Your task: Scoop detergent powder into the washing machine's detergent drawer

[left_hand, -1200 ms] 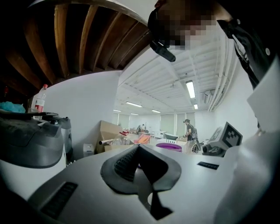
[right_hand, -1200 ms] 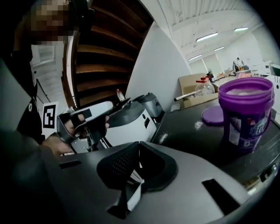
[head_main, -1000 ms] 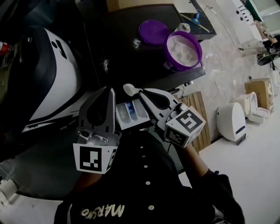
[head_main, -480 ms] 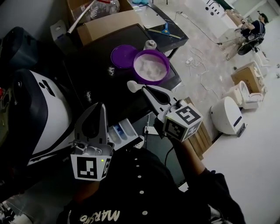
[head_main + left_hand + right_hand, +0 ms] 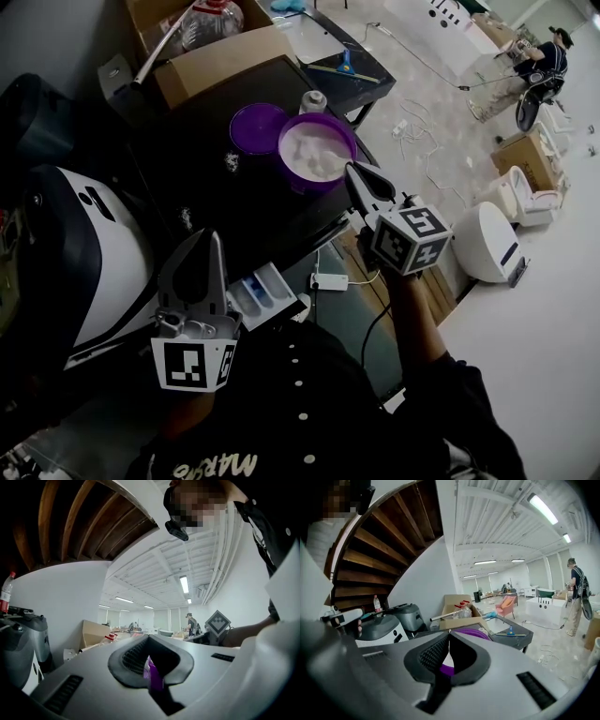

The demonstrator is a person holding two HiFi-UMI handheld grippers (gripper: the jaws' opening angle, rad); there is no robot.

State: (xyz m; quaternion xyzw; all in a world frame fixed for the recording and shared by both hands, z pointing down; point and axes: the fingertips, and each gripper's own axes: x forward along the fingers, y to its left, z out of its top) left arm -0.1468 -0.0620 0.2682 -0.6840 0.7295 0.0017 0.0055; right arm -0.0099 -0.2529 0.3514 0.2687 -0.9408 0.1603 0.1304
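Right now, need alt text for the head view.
The right gripper, shut on a white scoop, points into a purple tub of white powder on a black table. The left gripper, shut and empty, is held beside the washing machine's open detergent drawer. The tub's purple lid lies beside it.

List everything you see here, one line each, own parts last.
tub: one, purple, holds white powder, on the table
lid: one, purple, flat, left of the tub
jar: one, white, behind the tub
table: one, black, centre
cardboard box: one, brown, table's far edge
washing machine: one, white and dark, at left
detergent drawer: one, white with blue, pulled open
scoop: one, white, over the powder, hard to make out
left gripper: one, grey, shut, empty, beside the drawer
right gripper: one, grey, shut on the scoop, at the tub's rim
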